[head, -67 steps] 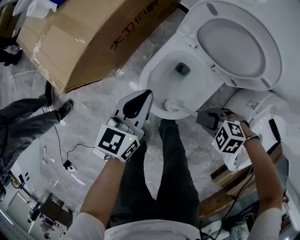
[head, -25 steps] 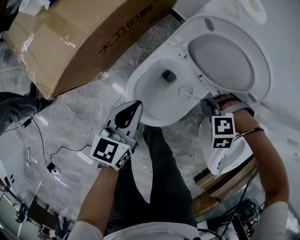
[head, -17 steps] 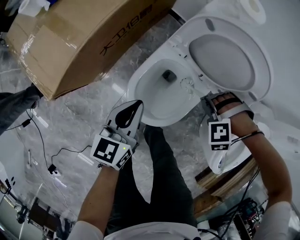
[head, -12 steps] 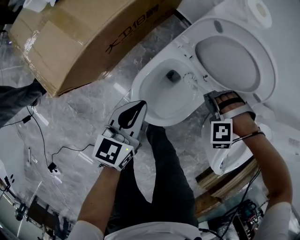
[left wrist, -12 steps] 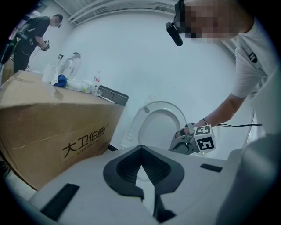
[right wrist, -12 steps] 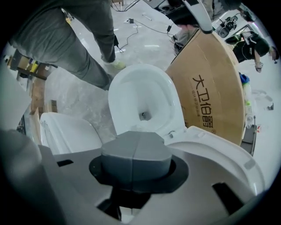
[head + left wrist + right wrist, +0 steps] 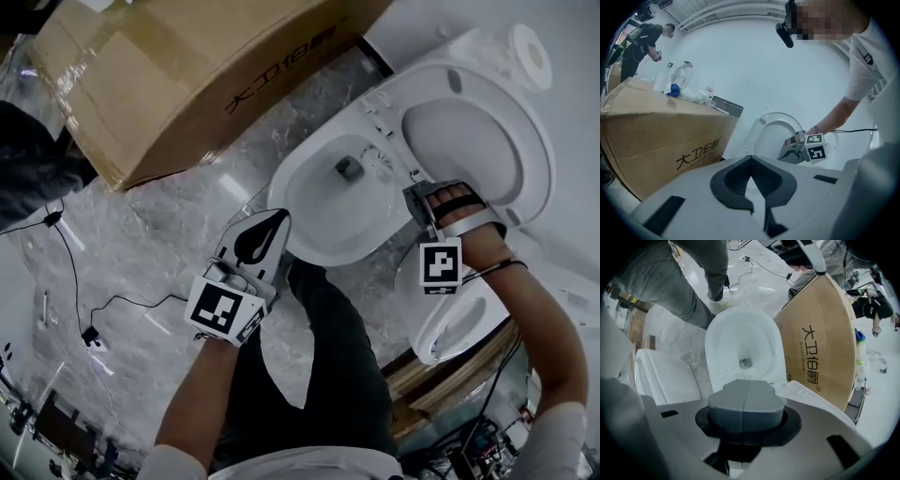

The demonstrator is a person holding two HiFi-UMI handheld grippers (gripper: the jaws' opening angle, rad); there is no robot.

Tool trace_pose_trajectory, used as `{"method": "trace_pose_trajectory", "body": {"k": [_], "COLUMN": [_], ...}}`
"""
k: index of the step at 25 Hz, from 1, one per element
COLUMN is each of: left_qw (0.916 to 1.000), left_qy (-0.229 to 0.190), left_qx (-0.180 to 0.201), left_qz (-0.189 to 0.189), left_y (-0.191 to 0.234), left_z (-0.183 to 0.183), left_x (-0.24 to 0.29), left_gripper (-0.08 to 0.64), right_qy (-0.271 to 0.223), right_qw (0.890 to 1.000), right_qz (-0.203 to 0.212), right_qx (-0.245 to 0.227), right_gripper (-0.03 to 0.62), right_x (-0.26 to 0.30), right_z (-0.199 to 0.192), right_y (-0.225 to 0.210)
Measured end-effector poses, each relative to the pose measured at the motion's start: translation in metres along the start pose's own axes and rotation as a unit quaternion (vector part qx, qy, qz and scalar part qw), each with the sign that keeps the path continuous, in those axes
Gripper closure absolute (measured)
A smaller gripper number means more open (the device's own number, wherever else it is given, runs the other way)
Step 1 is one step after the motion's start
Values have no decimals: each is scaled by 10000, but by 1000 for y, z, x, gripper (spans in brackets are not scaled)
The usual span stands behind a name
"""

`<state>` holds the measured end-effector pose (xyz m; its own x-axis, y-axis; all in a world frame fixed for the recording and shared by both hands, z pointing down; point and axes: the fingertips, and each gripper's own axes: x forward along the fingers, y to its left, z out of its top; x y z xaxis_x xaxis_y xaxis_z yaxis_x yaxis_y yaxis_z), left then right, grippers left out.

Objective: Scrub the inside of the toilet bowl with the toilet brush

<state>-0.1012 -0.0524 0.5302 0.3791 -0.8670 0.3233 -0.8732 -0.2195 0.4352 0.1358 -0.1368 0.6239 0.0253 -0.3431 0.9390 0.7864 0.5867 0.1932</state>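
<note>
Since the earliest frame, the toilet brush [image 7: 380, 160] head has travelled from the front wall of the toilet bowl [image 7: 314, 246] to its rear wall, beside the drain [image 7: 349, 169]. Right gripper [image 7: 418, 195]: jaws closed, judged clamped on the handle. The bristles lie just ahead of its fingers, angled down to press the porcelain. Left gripper [image 7: 277, 219]: jaws together, empty, parked short of the front rim, clear of the stroke.
</note>
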Motion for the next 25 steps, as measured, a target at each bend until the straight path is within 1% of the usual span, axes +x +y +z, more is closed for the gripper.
{"method": "trace_pose_trajectory", "body": {"k": [7,16,22,25], "left_qw": [9999,9996,9996,9996], "left_qy": [-95,-149,-184,-191], "left_qx": [-54,-32,-36,-37], "left_qz": [93,217,223,210], "left_y": [14,29,30,30], "left_z": [-6,-3,-3,-2], "left_x": [-6,-17,-21,-22], "left_gripper": [552,552,552,552], "right_qy": [-235,-448,-449,-468], "right_qw": [9994,9974,9968,9966], "right_qz": [-155,-310,-500,-530], "right_qx": [214,472,423,427], "right_gripper": [439,439,439,440], "right_x": [9,8,4,1], "right_z": [14,32,42,48], "right_y": [-25,-56,-70,-73]}}
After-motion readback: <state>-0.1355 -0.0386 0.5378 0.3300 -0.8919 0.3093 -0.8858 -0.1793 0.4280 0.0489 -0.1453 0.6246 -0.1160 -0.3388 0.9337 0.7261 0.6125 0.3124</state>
